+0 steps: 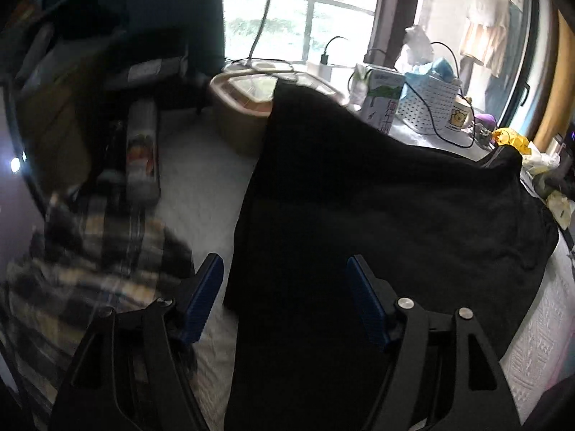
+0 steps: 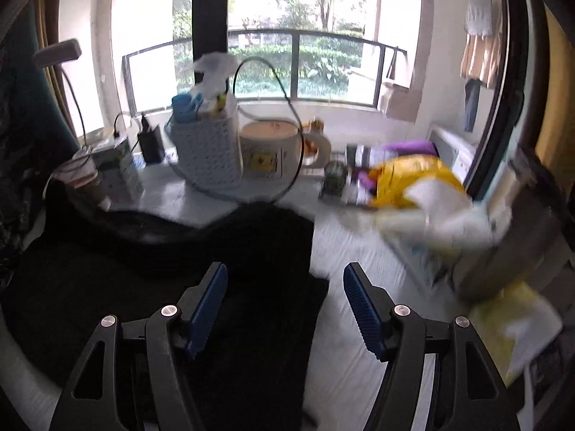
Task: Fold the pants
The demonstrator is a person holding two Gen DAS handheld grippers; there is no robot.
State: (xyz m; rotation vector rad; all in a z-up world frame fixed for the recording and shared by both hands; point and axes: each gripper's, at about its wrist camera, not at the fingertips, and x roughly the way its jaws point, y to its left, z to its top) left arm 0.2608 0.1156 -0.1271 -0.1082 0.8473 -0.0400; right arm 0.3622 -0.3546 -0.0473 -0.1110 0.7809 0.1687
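At the near edge of the left wrist view, the left gripper (image 1: 284,301) is seen with its blue-padded fingers (image 1: 206,298) spread apart; nothing is clamped between them, although the dark cloth lies beneath the gap. In the right wrist view the right gripper (image 2: 285,309) is likewise shown released, its jaws standing wide with no fabric pinched. The black pants (image 1: 377,215) are spread over a white quilted bed cover (image 1: 201,186), reaching from the near edge towards the far clutter, with one corner raised at the far right. In the right wrist view the pants (image 2: 161,273) occupy the near left, their right edge falling between the two fingers. To the left of the pants a plaid garment (image 1: 93,262) is bunched, blurred. Farther off, a tan container (image 1: 244,115) stands just beyond the far left corner of the pants. Beyond these, a white perforated basket (image 2: 208,151), a cream mug (image 2: 276,151) just to its right, a carton (image 1: 381,100) and a yellow bag (image 2: 413,179) are arranged before the window (image 2: 287,36).
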